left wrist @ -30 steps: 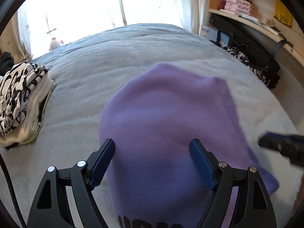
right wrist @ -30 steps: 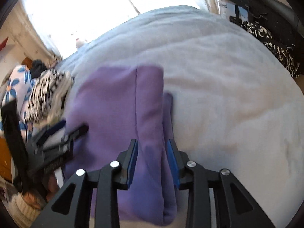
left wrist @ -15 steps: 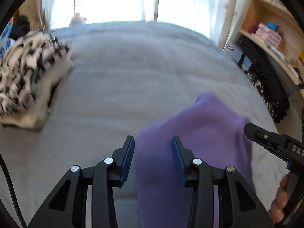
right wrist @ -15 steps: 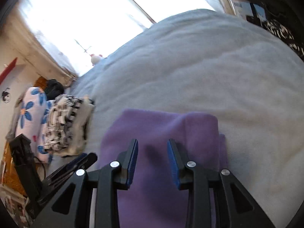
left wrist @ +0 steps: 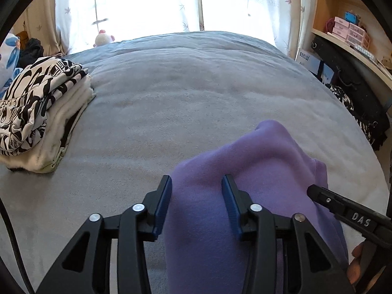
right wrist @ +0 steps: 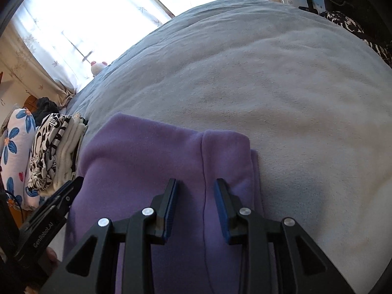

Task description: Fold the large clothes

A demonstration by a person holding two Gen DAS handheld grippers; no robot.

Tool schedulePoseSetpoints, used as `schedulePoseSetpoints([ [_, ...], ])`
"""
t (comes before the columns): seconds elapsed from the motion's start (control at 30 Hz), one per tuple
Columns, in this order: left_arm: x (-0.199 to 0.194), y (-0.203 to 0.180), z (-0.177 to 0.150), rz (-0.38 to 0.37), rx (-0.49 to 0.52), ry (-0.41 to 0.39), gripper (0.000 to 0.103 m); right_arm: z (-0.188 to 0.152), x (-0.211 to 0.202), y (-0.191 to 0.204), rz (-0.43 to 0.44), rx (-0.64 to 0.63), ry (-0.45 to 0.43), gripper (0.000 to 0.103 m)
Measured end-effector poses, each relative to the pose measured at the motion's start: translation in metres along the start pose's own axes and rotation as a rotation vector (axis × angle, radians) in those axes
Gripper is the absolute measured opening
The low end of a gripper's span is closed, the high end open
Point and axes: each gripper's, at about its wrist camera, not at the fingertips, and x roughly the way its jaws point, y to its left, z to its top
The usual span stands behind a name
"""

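Observation:
A folded purple sweatshirt (left wrist: 257, 171) lies on the grey bed (left wrist: 171, 93) at its near edge. My left gripper (left wrist: 196, 183) is shut on the sweatshirt's left part, with the cloth bunched between the blue pads. My right gripper (right wrist: 196, 186) is shut on its right part (right wrist: 171, 152), next to a folded-over strip. The right gripper's finger shows at the right of the left wrist view (left wrist: 343, 208); the left gripper shows at the left of the right wrist view (right wrist: 54, 210).
A stack of folded clothes (left wrist: 36, 112) with a black-and-white patterned top lies on the bed's left side. A floral pillow (right wrist: 14, 152) sits beyond it. Shelves (left wrist: 350, 31) and dark clothes (left wrist: 362, 107) are at the right. A window with curtains is behind.
My left gripper went from wide open over the sweatshirt to closed on its left part. Both views pulled back and up, and the sweatshirt now sits lower in frame.

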Motion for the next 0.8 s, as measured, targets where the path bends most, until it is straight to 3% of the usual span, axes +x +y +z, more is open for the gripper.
schedulePoseSetpoints([
  [0.1,-0.005,0.011,0.005,0.008,-0.022,0.023,0.058,0.003,-0.011,0.003,0.005,0.002,0.034,0.032],
  [0.2,-0.013,0.023,0.010,-0.051,-0.075,0.078,0.067,0.003,-0.034,0.012,-0.016,-0.025,0.047,0.038],
  [0.27,-0.023,0.027,0.012,-0.073,-0.098,0.103,0.067,0.002,-0.050,0.015,-0.017,-0.034,0.040,0.054],
  [0.4,-0.054,0.028,0.009,-0.089,-0.062,0.105,0.068,-0.001,-0.093,0.013,0.013,-0.004,0.011,0.070],
  [0.47,-0.073,0.027,0.006,-0.090,-0.036,0.094,0.068,-0.004,-0.112,0.010,0.011,0.007,-0.004,0.082],
  [0.67,-0.128,0.025,-0.012,-0.095,0.022,0.053,0.070,-0.021,-0.159,0.004,-0.016,-0.018,-0.027,0.103],
  [0.8,-0.159,0.024,-0.023,-0.061,0.051,0.018,0.071,-0.034,-0.181,0.004,-0.016,-0.052,-0.045,0.103],
])
